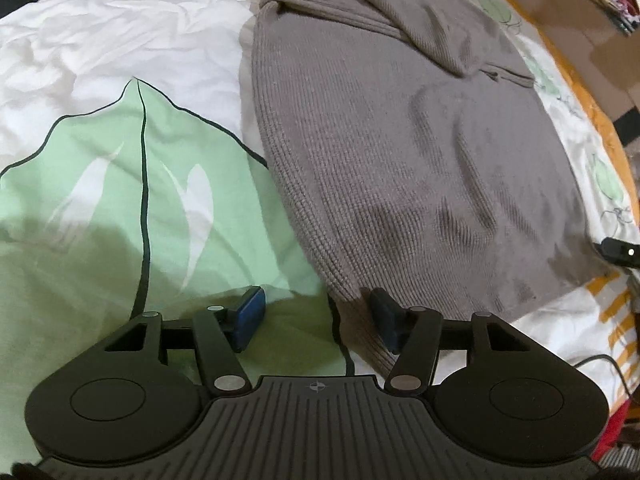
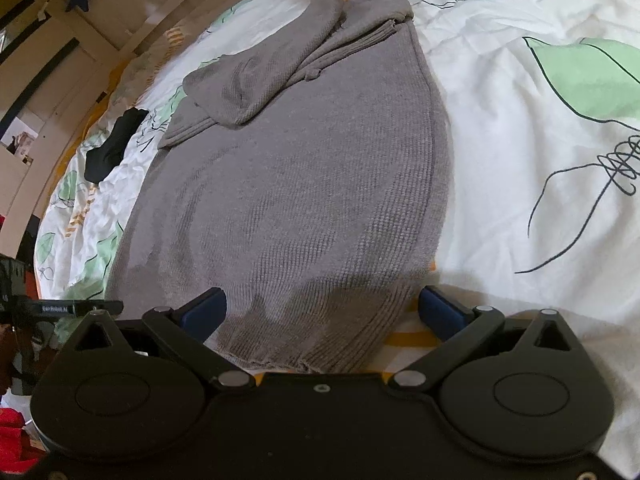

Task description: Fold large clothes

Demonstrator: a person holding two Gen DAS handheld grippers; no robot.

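A grey knitted sweater lies flat on the bed, its sleeves folded in across the far end. In the left wrist view my left gripper is open at the sweater's near left hem corner, one blue pad on the sheet, the other at the knit's edge. In the right wrist view the sweater stretches away from me. My right gripper is open, its pads straddling the near right hem corner. Neither holds cloth.
The bed cover is white with green leaf prints and orange marks. A black garment lies on the bed's left side in the right wrist view. Wooden furniture borders the bed. The other gripper's tip shows at the right edge.
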